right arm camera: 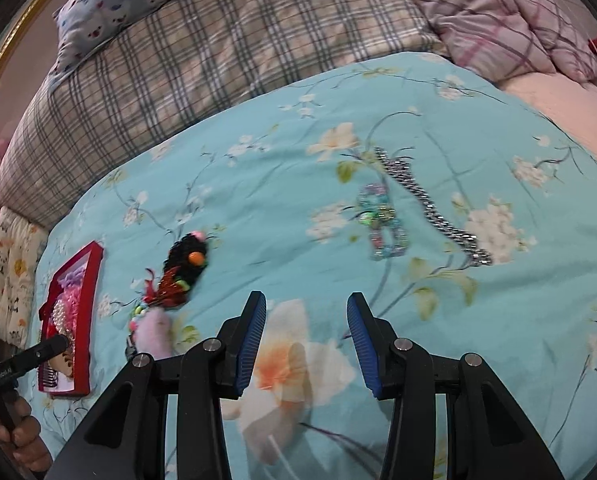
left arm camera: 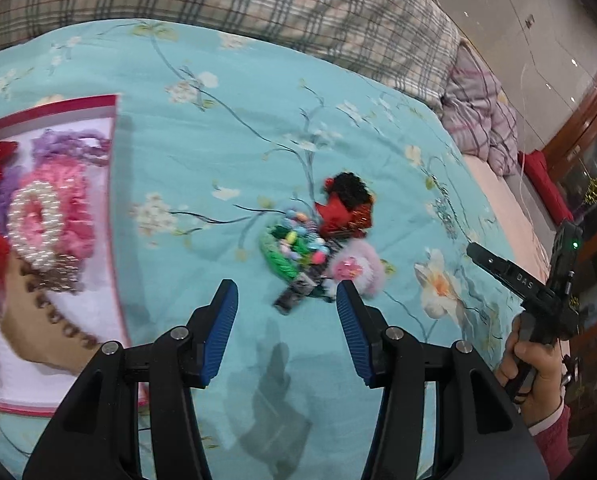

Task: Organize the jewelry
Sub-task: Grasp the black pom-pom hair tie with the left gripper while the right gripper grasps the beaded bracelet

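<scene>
The left gripper (left arm camera: 287, 308) hangs with its jaws apart just before the pile of hair ornaments (left arm camera: 318, 240) on the blue quilt (left arm camera: 218, 152), and the right gripper (right arm camera: 306, 320), also released, has the silver chain (right arm camera: 430, 204) well ahead of it.

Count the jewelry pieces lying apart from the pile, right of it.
2: a silver chain farthest right, and a beaded bracelet just left of it. Folds might hide others.

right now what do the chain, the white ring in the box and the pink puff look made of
Chain: looks like metal, silvery glinting links. White ring: rows of glossy round beads, probably imitation pearl. Pink puff: soft fuzzy fibre, maybe faux fur; blur leaves it open.
</scene>
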The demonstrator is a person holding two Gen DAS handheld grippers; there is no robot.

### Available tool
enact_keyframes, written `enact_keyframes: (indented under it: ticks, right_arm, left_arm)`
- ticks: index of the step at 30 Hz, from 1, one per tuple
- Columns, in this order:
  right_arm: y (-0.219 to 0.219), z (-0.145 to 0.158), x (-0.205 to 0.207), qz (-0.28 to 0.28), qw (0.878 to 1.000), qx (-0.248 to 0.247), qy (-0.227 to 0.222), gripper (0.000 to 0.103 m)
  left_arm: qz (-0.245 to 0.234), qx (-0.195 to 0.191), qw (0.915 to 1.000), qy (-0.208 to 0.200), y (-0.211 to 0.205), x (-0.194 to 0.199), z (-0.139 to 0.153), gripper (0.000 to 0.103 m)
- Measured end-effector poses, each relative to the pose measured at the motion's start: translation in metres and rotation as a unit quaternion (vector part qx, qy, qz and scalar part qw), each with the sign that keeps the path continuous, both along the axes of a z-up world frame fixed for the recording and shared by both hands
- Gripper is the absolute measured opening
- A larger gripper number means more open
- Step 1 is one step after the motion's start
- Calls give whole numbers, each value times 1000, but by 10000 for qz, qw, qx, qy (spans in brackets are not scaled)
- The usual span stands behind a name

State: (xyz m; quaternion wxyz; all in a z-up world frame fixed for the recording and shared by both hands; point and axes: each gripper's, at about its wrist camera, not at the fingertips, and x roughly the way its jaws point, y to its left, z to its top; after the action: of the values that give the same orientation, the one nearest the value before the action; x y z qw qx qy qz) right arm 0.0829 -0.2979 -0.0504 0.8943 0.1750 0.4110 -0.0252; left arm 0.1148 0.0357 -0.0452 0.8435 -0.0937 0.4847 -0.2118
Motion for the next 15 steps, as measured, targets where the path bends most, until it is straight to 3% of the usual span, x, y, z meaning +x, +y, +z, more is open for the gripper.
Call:
enact_keyframes:
  ticks: [6, 15]
  right_arm:
    - [-16, -3, 3, -91, 10000, -22, 2, 45]
    - [-37, -9, 23, -112, 9999, -115, 44, 45]
  left_arm:
    - [-267, 70, 9996, 6, -34, 6, -3, 50]
    - [-557, 254, 9981, -11, -87, 57, -6, 50]
